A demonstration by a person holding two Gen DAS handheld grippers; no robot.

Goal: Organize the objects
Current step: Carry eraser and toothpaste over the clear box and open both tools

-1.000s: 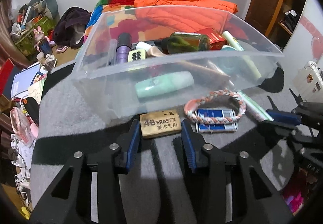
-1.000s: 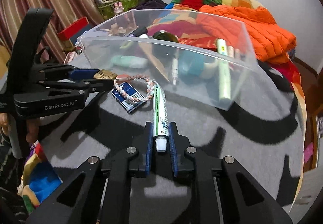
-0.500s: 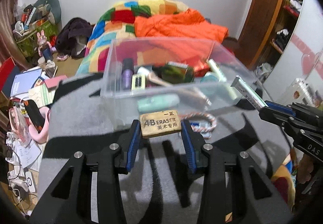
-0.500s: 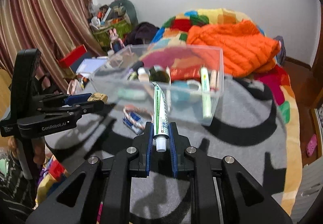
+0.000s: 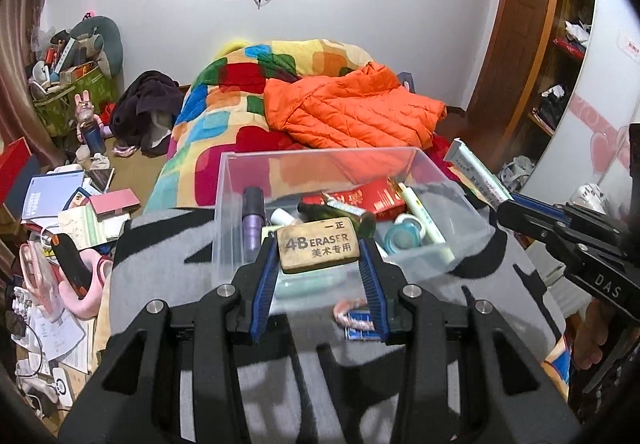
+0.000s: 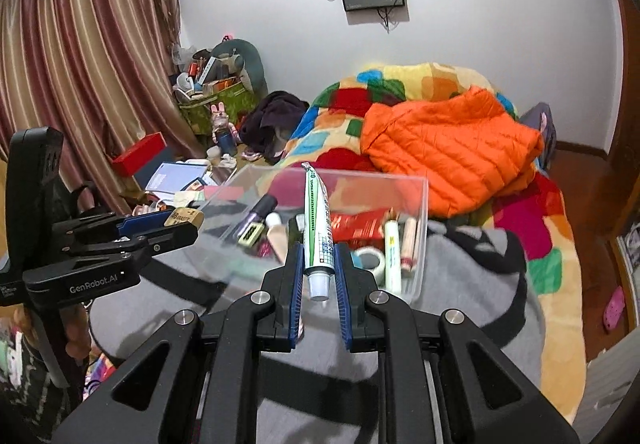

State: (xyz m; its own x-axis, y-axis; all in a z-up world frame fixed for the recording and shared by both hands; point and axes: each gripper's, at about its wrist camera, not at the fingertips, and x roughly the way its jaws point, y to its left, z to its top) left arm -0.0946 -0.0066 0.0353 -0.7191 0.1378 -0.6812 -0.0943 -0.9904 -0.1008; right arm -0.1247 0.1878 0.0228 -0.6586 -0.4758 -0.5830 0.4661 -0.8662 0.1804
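My left gripper (image 5: 319, 250) is shut on a tan 4B eraser (image 5: 318, 244) and holds it in the air before the near wall of a clear plastic bin (image 5: 232, 211). My right gripper (image 6: 319, 262) is shut on a white and green toothpaste tube (image 6: 316, 219), cap toward the camera, raised in front of the bin (image 6: 420, 228). The bin holds several items: a purple tube, a red box, a tape roll, tubes. The right gripper shows in the left wrist view (image 5: 516, 203), the left one in the right wrist view (image 6: 176, 222).
A pink and white rope ring (image 5: 348, 310) and a blue card (image 5: 360, 326) lie on the grey and black blanket (image 5: 160, 268) before the bin. An orange jacket (image 5: 352, 111) and a patchwork quilt lie behind. Clutter covers the floor at left (image 5: 72, 203).
Both grippers have risen and pulled back from the bin, carrying the eraser and the toothpaste tube up off the blanket. The bin now looks lower and farther.
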